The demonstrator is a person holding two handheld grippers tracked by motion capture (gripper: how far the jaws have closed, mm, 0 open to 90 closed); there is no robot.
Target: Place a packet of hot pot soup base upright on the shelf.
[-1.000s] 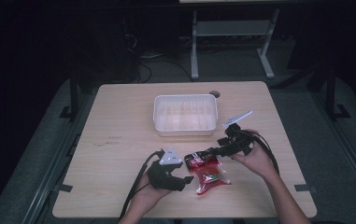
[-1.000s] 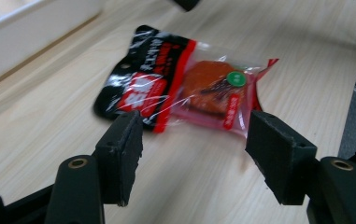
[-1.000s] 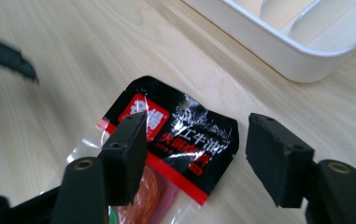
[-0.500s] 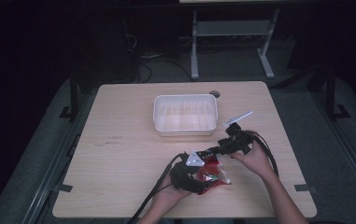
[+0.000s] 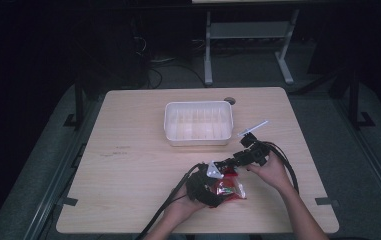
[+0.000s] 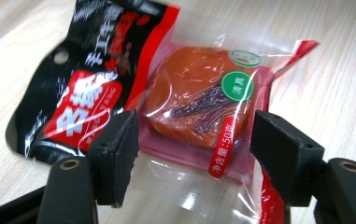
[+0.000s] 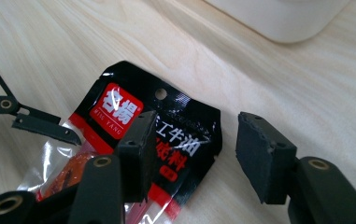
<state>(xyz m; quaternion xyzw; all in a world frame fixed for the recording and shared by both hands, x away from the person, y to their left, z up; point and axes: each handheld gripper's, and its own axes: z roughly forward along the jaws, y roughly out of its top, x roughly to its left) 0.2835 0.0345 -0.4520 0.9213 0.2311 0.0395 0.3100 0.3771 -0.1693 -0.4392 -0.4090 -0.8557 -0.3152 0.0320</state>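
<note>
A snack packet [image 5: 234, 190] with a black and red header and a clear pouch holding an orange block lies flat on the wooden table [image 5: 128, 150] near the front. My left gripper [image 5: 222, 187] comes at it from the left. In the left gripper view the jaws [image 6: 196, 154] stand open astride the pouch [image 6: 199, 102], pads apart from it. My right gripper [image 5: 228, 167] reaches in from the right. Its jaws [image 7: 194, 154] have just been closing and remain open over the black header [image 7: 133, 112], which lies under the left finger [image 7: 136, 149] and partly in the gap, unpinched.
A white plastic tray [image 5: 198, 142] stands behind the packet at the table's centre, its corner [image 7: 278, 14] also in the right gripper view. One finger of the left gripper [image 7: 45, 126] pokes in at the left of that view. Cables trail off the front edge.
My left hand has moved right and down from beside the packet until its jaws straddle the pouch. The right hand has stayed at the packet's far end.
</note>
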